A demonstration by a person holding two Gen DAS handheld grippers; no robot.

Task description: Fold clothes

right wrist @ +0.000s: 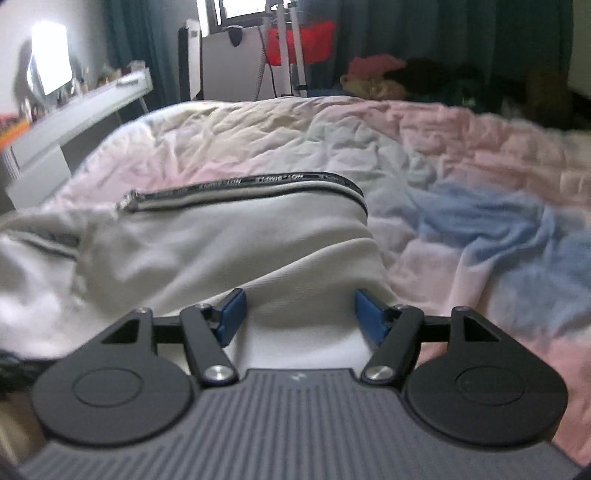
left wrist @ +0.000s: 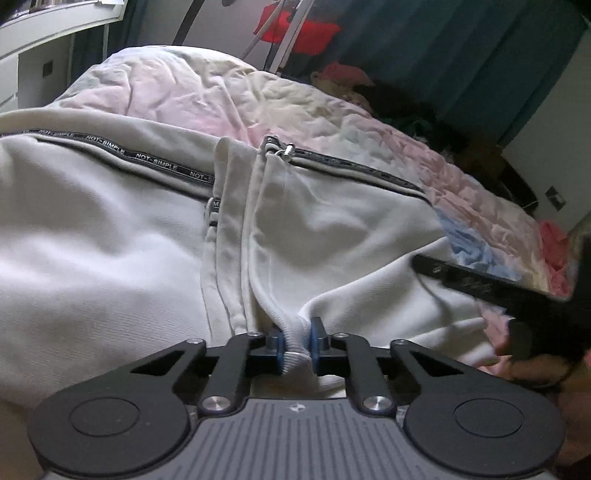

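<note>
Now left fingers (left wrist: 295, 341) pinch the white jacket's (left wrist: 110, 240) hem; right fingers (right wrist: 299, 317) hover spread above it.

Teal curtains (right wrist: 443, 44), white desk (right wrist: 74, 110), bright window (right wrist: 243, 7)

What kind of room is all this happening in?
Most likely a bedroom. A rumpled pastel bedspread covers a bed where a white zip-up garment lies, dark curtains hang behind, and more clothes are heaped at the far side.
</note>
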